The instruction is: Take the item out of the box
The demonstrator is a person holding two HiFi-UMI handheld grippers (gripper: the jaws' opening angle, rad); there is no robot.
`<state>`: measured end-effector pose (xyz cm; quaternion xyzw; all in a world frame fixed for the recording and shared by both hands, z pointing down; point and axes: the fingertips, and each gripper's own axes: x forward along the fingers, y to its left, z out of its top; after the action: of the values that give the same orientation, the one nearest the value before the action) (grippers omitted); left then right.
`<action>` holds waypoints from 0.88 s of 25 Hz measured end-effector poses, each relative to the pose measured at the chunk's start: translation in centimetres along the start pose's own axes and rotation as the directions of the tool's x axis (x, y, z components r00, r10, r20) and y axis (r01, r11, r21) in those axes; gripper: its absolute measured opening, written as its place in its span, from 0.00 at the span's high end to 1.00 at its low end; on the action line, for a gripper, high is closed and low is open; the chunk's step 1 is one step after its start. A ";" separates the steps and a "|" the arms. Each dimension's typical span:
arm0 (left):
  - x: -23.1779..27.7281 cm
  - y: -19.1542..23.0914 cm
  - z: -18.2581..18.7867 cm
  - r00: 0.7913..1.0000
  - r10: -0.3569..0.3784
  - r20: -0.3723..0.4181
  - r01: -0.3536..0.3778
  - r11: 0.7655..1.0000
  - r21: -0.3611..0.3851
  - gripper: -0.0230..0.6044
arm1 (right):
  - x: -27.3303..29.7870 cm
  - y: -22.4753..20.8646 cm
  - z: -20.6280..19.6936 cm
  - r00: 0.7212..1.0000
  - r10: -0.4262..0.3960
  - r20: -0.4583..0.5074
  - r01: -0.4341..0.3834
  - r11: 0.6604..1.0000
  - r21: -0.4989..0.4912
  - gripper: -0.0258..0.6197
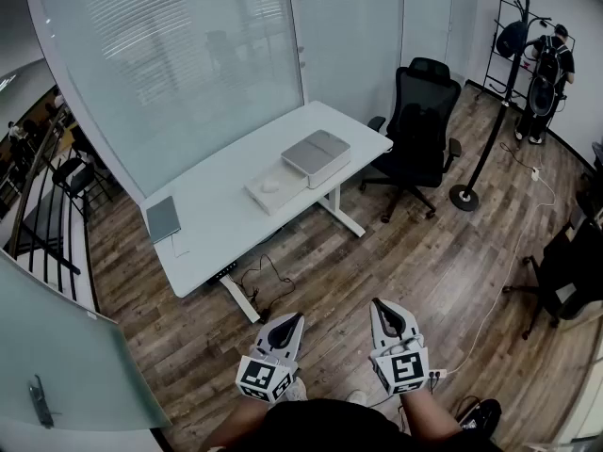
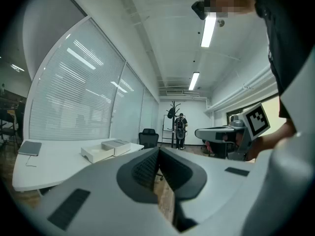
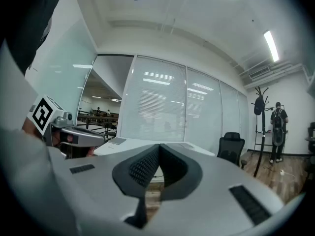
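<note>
A white desk (image 1: 217, 224) stands across the room, well ahead of both grippers. On it lies a flat white box tray (image 1: 273, 188) with a small white item (image 1: 270, 185) inside, and a grey lid or box (image 1: 316, 156) beside it. The same box (image 2: 106, 149) shows far off in the left gripper view. My left gripper (image 1: 287, 320) and right gripper (image 1: 382, 307) hover over the wooden floor close to the person's body, both shut with nothing between the jaws. The jaws meet in the left gripper view (image 2: 157, 154) and in the right gripper view (image 3: 158, 149).
A grey tablet (image 1: 163, 218) lies at the desk's near-left end. A black office chair (image 1: 419, 125) stands right of the desk, with a coat stand (image 1: 490, 111) and a person (image 1: 548, 64) farther right. Cables trail on the floor (image 1: 254, 281). A glass wall runs behind the desk.
</note>
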<state>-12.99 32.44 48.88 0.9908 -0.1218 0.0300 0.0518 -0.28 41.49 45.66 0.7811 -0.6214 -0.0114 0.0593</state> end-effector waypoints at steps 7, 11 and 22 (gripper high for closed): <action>-0.5 0.2 0.2 1.000 -0.008 0.000 0.008 1.000 0.002 0.95 | -0.1 1.7 0.4 1.000 0.014 0.002 -0.014 1.000 0.018 0.96; -0.9 1.0 0.1 1.000 -0.014 -0.001 0.014 1.000 -0.006 0.95 | 0.0 2.4 0.5 1.000 0.006 0.016 -0.006 0.999 0.037 0.95; -2.1 5.3 1.0 0.998 -0.056 0.006 0.056 0.998 0.001 0.95 | 3.3 5.7 2.5 0.999 -0.022 0.047 0.019 0.998 0.061 0.95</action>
<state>-16.28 27.68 48.26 0.9939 -0.0940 0.0256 0.0517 -5.26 36.86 44.00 0.7884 -0.6147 -0.0120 0.0207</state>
